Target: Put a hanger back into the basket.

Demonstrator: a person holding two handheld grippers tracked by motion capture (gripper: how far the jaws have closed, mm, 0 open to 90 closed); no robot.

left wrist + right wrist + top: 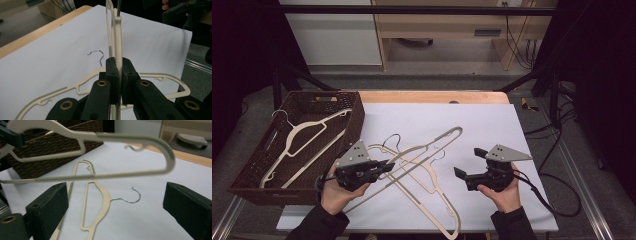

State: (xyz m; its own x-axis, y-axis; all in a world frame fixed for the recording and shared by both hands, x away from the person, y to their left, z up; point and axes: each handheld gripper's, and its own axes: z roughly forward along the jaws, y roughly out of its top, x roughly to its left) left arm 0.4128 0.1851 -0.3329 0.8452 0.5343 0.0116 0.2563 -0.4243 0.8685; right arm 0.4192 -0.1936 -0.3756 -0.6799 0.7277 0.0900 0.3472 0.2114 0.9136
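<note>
Your left hand-held gripper is pressed together on the raised hanger, its black jaws pinching the cream frame edge-on, as the left gripper view confirms with the hanger running straight up from between the pads. In the high view your left hand holds that gripper at the near left of the table, just beside the basket. The raised hanger extends from the grip toward the middle of the table, its far rounded end lifted off the sheet. Your right hand-held gripper stands spread wide, with nothing between its jaws; the right gripper view shows the two black fingers well apart and the raised hanger crossing the view beyond and above them, not touched by either pad. Your right hand sits at the near right, apart from the raised hanger's end. A second hanger lies flat on the white sheet beneath the raised one, its wire hook resting on the sheet. Farther out, at the left edge of the table, the brown woven basket holds a third hanger lying slantwise inside it. The white sheet covers most of the table, with a strip of bare wood showing at the far edge.
</note>
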